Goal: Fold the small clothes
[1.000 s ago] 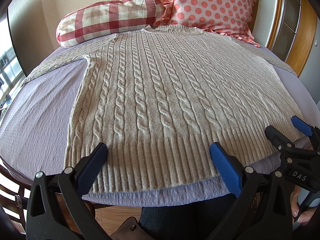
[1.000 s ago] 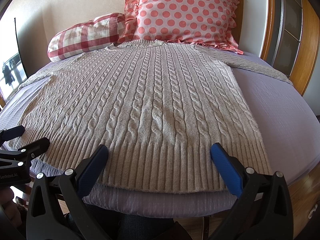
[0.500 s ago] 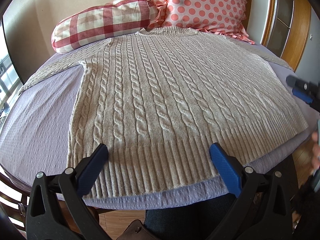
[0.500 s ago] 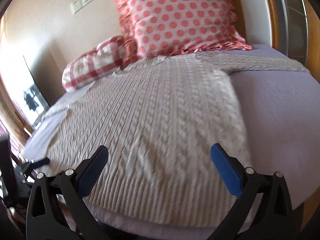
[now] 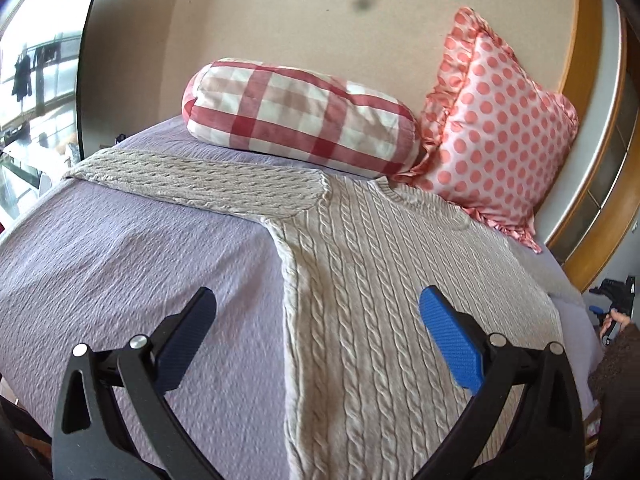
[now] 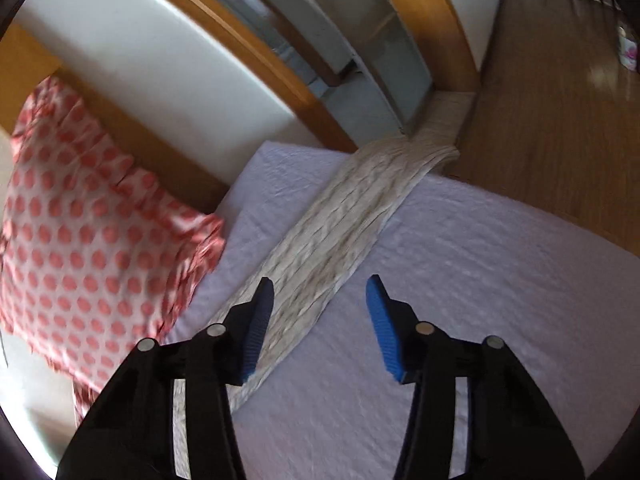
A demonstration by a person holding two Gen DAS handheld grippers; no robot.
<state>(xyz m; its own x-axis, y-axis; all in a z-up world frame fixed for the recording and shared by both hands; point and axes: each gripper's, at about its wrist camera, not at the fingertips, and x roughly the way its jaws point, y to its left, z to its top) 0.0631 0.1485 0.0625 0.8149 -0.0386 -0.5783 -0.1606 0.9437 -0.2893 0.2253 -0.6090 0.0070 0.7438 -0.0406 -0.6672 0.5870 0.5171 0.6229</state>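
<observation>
A grey cable-knit sweater (image 5: 372, 288) lies flat on the lilac bedspread (image 5: 120, 256). Its left sleeve (image 5: 200, 184) stretches out toward the bed's left edge. My left gripper (image 5: 318, 312) is open and empty above the sweater's left side seam. In the right wrist view the sweater's right sleeve (image 6: 344, 216) runs diagonally across the bed, its cuff hanging over the far edge. My right gripper (image 6: 320, 308) is open and empty, hovering over the near part of that sleeve. It also shows small at the far right of the left wrist view (image 5: 614, 300).
A red-checked bolster pillow (image 5: 296, 116) and a pink polka-dot pillow (image 5: 500, 136) lean against the wall at the head of the bed. The polka-dot pillow (image 6: 80, 248) sits left of the right sleeve. A wooden bed frame (image 6: 248, 60) and wooden floor (image 6: 560, 100) lie beyond.
Both grippers left the sweater's hem. The left moved forward and left to the side seam. The right swung far right and now faces the right sleeve.
</observation>
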